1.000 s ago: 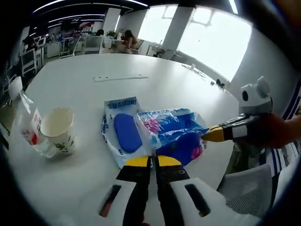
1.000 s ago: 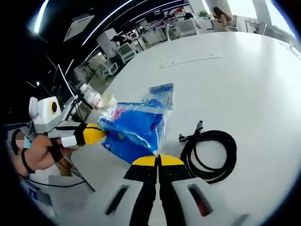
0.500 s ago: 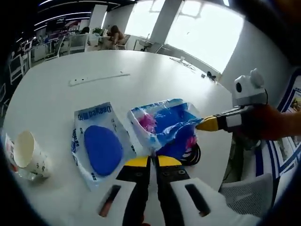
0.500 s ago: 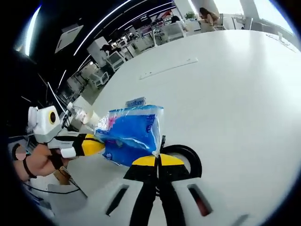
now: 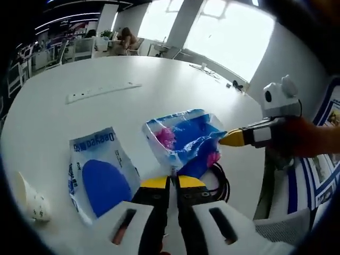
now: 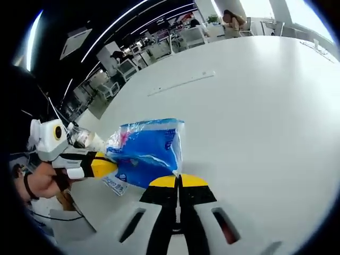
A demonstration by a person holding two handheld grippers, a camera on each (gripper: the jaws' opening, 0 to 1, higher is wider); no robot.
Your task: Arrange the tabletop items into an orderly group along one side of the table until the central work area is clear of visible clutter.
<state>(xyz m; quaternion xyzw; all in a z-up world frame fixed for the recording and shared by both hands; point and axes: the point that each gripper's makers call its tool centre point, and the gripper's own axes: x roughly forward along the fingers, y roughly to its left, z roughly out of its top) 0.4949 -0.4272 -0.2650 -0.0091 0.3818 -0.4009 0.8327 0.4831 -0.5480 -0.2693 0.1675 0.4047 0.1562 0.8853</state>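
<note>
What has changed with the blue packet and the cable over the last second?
Both tools, the left tool and right tool, still grip the blue packet at opposite ends. They have carried it off the flat white pouch and over the black cable, so it hangs clear of the table. The pouch, the paper cup and the white strip appear to lie where they were.

Open-plan office: desks, strip lights

Big open office here: bright windows along one side, ceiling light strips, desks and chairs beyond the white counter.
</note>
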